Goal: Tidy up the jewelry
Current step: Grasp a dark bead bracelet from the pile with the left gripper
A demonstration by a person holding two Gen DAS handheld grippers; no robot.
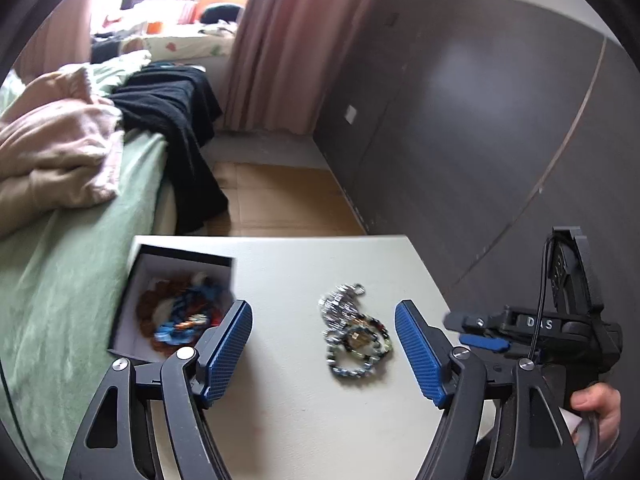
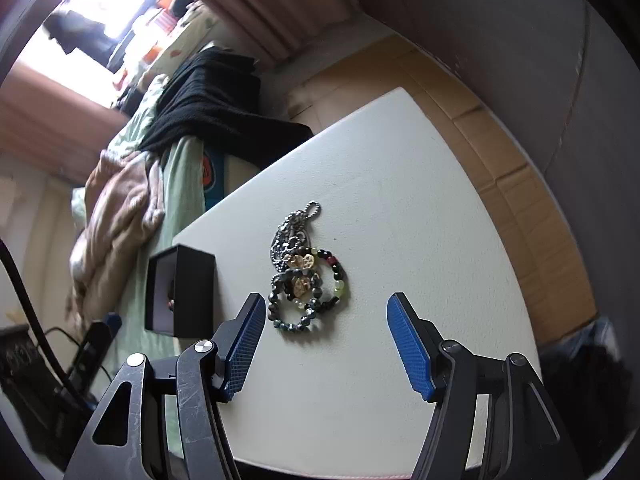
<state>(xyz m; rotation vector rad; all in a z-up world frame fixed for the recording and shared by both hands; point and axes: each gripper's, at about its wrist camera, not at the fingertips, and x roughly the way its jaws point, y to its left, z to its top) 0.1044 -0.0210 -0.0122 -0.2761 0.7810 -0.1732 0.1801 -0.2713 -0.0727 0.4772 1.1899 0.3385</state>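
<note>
A pile of jewelry (image 1: 352, 332) lies on the white table (image 1: 288, 400): beaded bracelets and a silver chain. It also shows in the right wrist view (image 2: 306, 276). A black box (image 1: 176, 300) with a white inside stands at the table's left edge and holds several colourful bracelets; it shows in the right wrist view (image 2: 180, 290) too. My left gripper (image 1: 324, 352) is open and empty, just short of the pile. My right gripper (image 2: 326, 348) is open and empty, just short of the pile; it also shows at the right in the left wrist view (image 1: 492, 340).
A bed with a green sheet (image 1: 60, 280), beige clothing (image 1: 52, 152) and a black garment (image 1: 172, 120) lies left of the table. Cardboard (image 1: 280, 200) covers the floor beyond it. A dark wall (image 1: 480, 120) stands at the right.
</note>
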